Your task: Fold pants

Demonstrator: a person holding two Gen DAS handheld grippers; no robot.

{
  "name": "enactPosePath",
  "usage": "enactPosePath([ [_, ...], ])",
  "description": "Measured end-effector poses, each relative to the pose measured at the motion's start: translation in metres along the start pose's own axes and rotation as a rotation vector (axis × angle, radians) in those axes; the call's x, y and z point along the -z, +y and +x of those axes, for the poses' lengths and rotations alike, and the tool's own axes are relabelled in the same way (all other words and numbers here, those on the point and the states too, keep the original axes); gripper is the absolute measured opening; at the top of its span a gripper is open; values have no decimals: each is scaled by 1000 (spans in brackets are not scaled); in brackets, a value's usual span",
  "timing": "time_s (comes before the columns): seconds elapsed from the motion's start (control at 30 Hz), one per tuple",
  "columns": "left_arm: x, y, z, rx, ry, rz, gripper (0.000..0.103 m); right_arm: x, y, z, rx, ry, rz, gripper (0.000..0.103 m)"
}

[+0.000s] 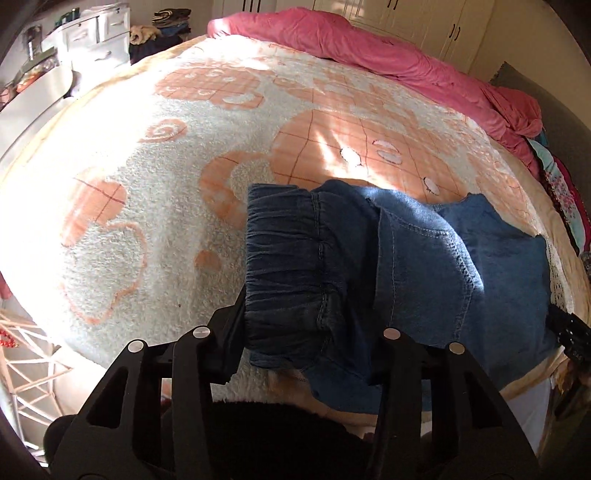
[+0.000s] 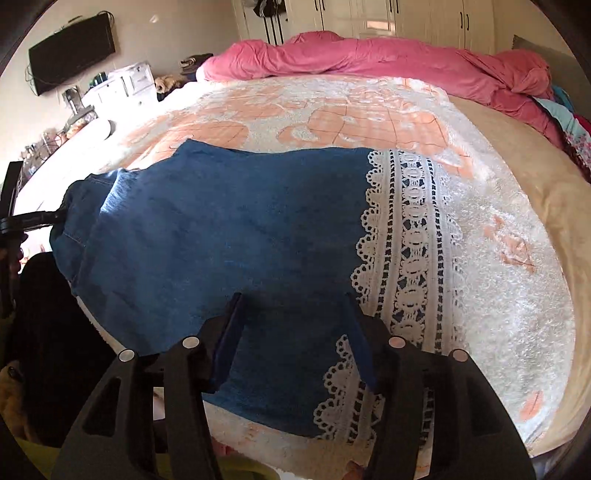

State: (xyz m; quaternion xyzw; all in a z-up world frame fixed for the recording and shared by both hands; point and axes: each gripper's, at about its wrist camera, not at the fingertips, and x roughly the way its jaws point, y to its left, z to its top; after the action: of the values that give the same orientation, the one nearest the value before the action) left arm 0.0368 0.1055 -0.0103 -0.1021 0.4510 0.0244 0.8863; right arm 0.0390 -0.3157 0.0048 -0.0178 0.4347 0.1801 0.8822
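While jaws gape — left gripper (image 1: 308, 325), right gripper (image 2: 293, 332) straddle pants (image 2: 229, 229).

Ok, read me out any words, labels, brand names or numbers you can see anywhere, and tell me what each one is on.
None can be read.
The denim pants show stitching but no readable tag.
Clutter on the white dresser is too small and blurred to read.
The wall TV is dark.

Pants (image 2: 221, 236): matt blue denim, white openwork lace hem (image 2: 410, 258). Blanket (image 1: 155, 236): fluffy, rough pile. Left claw (image 1: 306, 332), right claw (image 2: 295, 332): matt black plastic.
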Motion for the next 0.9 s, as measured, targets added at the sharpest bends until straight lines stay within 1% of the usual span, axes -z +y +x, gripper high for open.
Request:
enactPosePath([
  [0.07, -3, 9, -4, -36, -19, 10, 38, 2, -2, -2, -7, -1, 9, 52],
  [0.1, -3, 13, -4, -40, -21, 10, 38, 4, -2, -3, -10, -3, 13, 52],
  [0.13, -1, 17, 0, -29, -8, -3, 40, 5, -2, -3, -8, -6, 12, 52],
  [0.17, 1, 20, 5, -29, 1, -14, 47, 5, -1, -3, -2, -8, 12, 52],
  [0.2, 3, 22, 12, -34, 17, -21, 50, 5, -1, -1, 3, -9, 13, 52],
  [0.23, 4, 24, 13, -21, 28, -36, 51, 5, 0, 0, 10, -10, 12, 52],
  [0.27, 3, 26, 9, -15, 14, -49, 57, 4, 1, 0, 15, -11, 8, 52],
  [0.33, 2, 26, 1, -30, -4, -48, 61, 4, 1, 1, 10, -14, 9, 53],
  [0.4, 2, 22, -11, -42, -25, -35, 61, 4, -2, 1, 0, -15, 11, 53],
  [0.5, -3, 5, -38, -74, -95, 29, 62, 1, -2, -5, -16, -22, 32, 52],
  [0.53, -6, -1, -46, -73, -115, 47, 64, -2, -2, -10, -26, -40, 39, 52],
  [0.57, -10, -9, -56, -59, -140, 66, 68, -4, -2, -15, -28, -62, 42, 52],
  [0.63, -21, -27, -63, -13, -162, 103, 71, -9, -1, -21, -27, -95, 45, 53],
  [0.7, -30, -47, -63, 32, -176, 140, 72, -13, 0, -23, -40, -110, 43, 53],
  [0.8, -43, -84, -49, 94, -153, 201, 73, -19, 4, -20, -25, -121, 29, 57],
  [0.9, -51, -117, -30, 141, -130, 256, 73, -22, 4, -18, -32, -125, 26, 57],
])
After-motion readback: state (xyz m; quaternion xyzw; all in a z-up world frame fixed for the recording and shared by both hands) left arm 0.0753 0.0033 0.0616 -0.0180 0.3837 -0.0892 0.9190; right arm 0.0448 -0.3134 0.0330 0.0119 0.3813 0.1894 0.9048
